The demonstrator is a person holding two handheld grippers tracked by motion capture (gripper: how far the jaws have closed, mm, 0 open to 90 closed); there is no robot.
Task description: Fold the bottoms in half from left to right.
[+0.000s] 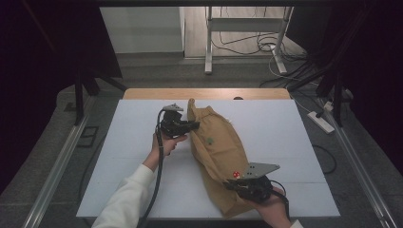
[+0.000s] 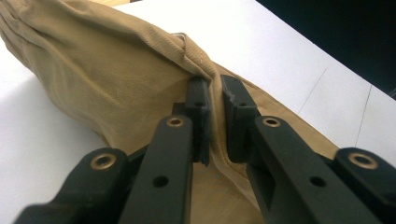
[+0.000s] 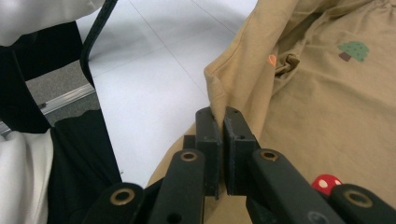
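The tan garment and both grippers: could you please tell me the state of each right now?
Tan garment: bunched lengthwise on the white table, pinched at both ends.
Left gripper: jaws shut on a folded edge of the garment.
Right gripper: jaws shut on a hem fold of the garment.
Tree print: facing up, visible.
Mushroom print: facing up, partly hidden by the jaws.

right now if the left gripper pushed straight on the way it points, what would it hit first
The tan garment: the left gripper is already shut on a fold of its edge, so it would likely just bunch more cloth over the white table.
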